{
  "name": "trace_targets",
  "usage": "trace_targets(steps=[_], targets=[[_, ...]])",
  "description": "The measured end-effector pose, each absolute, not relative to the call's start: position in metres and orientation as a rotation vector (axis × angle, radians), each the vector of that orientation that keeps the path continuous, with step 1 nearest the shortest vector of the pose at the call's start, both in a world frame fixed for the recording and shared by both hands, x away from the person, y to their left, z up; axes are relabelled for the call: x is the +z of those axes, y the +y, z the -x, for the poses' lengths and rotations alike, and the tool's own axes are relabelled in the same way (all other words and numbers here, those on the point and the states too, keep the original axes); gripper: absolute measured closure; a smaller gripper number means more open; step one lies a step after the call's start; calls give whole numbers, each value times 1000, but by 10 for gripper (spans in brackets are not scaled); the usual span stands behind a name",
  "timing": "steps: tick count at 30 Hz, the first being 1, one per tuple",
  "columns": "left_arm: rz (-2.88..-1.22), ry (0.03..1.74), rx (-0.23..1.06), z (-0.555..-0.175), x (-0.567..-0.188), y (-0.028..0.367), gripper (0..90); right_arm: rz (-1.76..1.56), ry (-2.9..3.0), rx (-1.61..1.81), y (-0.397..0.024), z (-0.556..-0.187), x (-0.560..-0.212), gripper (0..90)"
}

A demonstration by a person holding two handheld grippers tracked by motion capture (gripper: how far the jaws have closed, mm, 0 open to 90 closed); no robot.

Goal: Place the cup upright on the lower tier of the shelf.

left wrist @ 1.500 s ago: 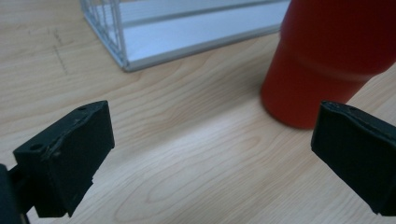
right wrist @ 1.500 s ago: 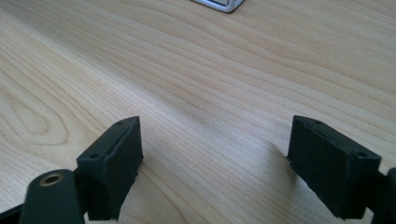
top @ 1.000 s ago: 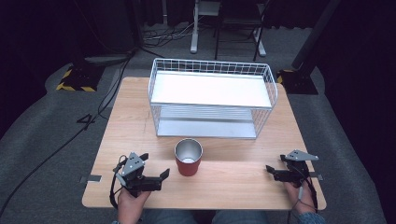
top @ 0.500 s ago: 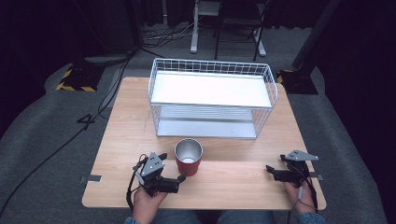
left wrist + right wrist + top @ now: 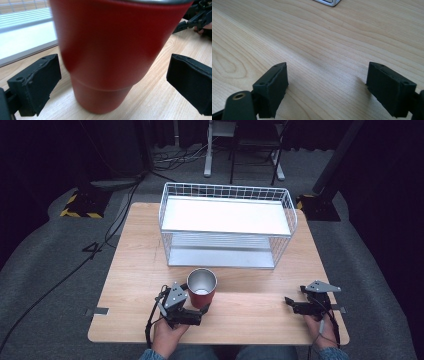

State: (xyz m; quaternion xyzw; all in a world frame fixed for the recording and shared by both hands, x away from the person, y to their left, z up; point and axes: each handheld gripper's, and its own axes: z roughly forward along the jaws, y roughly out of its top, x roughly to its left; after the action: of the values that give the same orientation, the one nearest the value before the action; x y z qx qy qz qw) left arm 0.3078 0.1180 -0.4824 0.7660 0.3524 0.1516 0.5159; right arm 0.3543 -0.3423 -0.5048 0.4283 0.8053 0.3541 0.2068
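A red tumbler with a steel inside stands upright on the wooden table, just in front of the wire rack. My left gripper is open at the tumbler's near side. In the left gripper view the red tumbler stands between the two black jaws, with a gap on each side. My right gripper rests open near the table's front right corner. In the right gripper view, bare wood lies between the jaws of the right gripper.
A white wire rack with a white upper shelf and a lower shelf stands across the middle of the table. Its corner foot appears at the top of the right gripper view. Cables and a chair base lie on the dark floor behind.
My left gripper has moved right and forward from the front left of the table, up to the tumbler, which now stands between its jaws. The right gripper has stayed still.
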Motion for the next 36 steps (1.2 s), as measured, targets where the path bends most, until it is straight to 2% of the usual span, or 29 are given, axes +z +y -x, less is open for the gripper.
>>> trace_targets(steps=[8, 21, 24, 28, 36], targets=[[-1876, 895, 433, -320, -492, 106, 0, -1188, 2241, 985, -342, -354, -505, 179], [-1910, 947, 426, -331, -499, 99, 9, -1184, 2235, 979, -342, -354, -505, 180], [-1916, 940, 426, -331, -499, 99, 44, -1183, 2233, 977, -342, -354, -505, 180], [-1925, 911, 406, -329, -499, 99, 143, -1186, 2232, 976, -342, -354, -505, 180], [-1932, 903, 414, -329, -499, 99, 155, -1184, 2230, 973, -341, -353, -505, 180]])
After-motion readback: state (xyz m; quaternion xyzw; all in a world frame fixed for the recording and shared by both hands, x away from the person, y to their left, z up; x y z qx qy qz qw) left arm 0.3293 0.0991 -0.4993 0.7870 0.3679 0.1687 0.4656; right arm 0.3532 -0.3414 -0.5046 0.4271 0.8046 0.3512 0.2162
